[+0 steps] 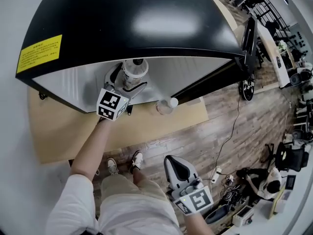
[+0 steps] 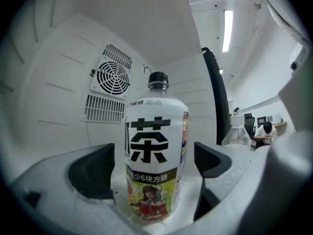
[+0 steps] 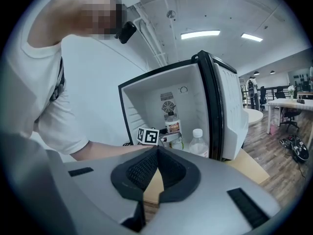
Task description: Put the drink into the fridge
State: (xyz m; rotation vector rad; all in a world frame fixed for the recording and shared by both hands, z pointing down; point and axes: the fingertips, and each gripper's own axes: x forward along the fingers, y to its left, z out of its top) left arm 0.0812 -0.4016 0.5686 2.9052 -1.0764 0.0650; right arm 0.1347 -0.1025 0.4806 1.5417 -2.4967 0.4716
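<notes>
Fridge (image 1: 137, 18): one, black on top and white inside, sitting on a wooden board (image 1: 58, 131). Its one door (image 3: 230, 111) is hanging open at the right.
Tea bottle (image 2: 155, 131): one, with a black cap and a white label. It is standing upright on the fridge floor, in front of the far wall.
Water bottle (image 3: 198, 143): one, clear with a white cap. It is standing inside the fridge to the right of the tea bottle, apart from it and near the door.
Left gripper (image 2: 154, 153): one, reaching into the fridge. Its two jaws are standing spread wide on either side of the tea bottle, with a gap showing at each pad, so they are pinching nothing.
Right gripper (image 3: 156, 155): one, hanging low at the near right, well apart from the fridge. Its two jaws are pressing together with nothing between them.
Fan grille (image 2: 111, 77): one round grille on the far wall, left of the tea bottle's cap, with one slatted vent sitting below it.
Yellow sticker (image 1: 40, 53): one, lying on the fridge top at the left.
</notes>
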